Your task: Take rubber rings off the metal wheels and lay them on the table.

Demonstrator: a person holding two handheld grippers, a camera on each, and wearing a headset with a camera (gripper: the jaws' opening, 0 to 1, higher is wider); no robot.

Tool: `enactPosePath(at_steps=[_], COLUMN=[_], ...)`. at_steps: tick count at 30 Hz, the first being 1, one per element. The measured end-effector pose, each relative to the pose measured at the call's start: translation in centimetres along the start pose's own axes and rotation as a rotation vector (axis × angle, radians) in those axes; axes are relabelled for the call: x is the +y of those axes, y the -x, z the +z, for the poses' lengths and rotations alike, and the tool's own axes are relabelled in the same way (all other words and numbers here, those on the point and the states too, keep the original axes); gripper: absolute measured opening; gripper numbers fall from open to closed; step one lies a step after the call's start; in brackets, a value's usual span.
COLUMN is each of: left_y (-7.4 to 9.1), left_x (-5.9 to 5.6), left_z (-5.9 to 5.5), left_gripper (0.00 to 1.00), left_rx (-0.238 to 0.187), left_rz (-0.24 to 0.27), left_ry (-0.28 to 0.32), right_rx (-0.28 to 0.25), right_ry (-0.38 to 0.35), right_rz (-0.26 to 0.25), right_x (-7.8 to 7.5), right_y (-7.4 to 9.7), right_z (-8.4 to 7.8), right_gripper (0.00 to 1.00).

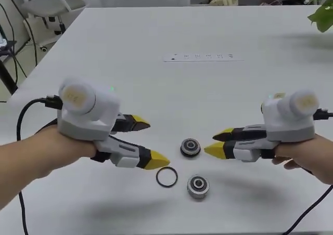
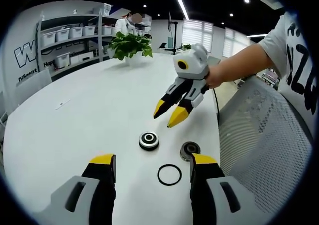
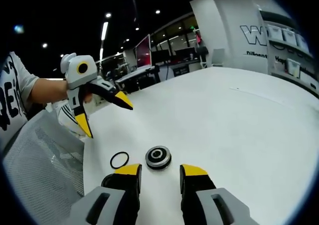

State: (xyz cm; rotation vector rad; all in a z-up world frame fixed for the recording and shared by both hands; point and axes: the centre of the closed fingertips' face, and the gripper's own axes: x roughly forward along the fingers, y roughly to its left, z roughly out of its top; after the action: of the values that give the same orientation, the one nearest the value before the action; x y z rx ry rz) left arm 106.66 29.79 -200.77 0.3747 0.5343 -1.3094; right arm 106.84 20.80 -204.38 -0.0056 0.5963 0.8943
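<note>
1. Near wheel (image 1: 198, 186): lies flat, closest to the tabletop's (image 1: 156, 48) near edge. Its tread is grey and apparently already bare (small in frame, so not certain).
2. Rubber ring (image 1: 167, 177): loose, laid flat just beside item 1.
3. Far wheel (image 1: 190, 147): a dark ring is fitted on it, and it is judged the next piece.
4. Left gripper (image 1: 151, 141): jaws spread wide, nothing held. Right gripper (image 1: 217, 142): jaws parted narrowly, nothing held. Item 3 is flanked by both.
5. Socket strip (image 1: 203, 56): toward the far edge. Plant (image 1: 322, 6): at the far right corner.

Risk: if item 3 is pinched from one side only, it may be pushed across the smooth tabletop. A stretched ring may snap away.

Views: the right jaws' gap is read plainly in the right gripper view. In the left gripper view, item 1 is half covered by a jaw.
</note>
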Motion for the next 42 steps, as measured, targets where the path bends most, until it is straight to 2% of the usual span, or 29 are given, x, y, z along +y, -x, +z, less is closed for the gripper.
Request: enactPosePath(at_steps=[15,20,27,42], left_y=[-2.6,-3.5,-4.8,-7.0], left_x=[0.5,0.7,0.9,0.3], left_z=[0.2,0.3,-0.1,-0.1], left_gripper=[0.49,0.46,0.39,0.28], left_rx=[0.014,0.011,0.029,0.05], left_rz=[-0.023,-0.031,-0.045,-0.071], left_ry=[0.002,0.019,0.011,0.009], right_rx=[0.021,0.018,0.023,0.03], right_ry=[0.027,0.032,0.032,0.029], right_rz=[-0.002,0.003,0.005,0.004], right_x=[-0.3,-0.3,-0.4,-0.7], right_y=[-0.7,-0.9,-1.1,-1.1], right_z=[-0.8,-0.9,-1.1,-1.7], right_gripper=[0.3,0.3,0.31,0.31])
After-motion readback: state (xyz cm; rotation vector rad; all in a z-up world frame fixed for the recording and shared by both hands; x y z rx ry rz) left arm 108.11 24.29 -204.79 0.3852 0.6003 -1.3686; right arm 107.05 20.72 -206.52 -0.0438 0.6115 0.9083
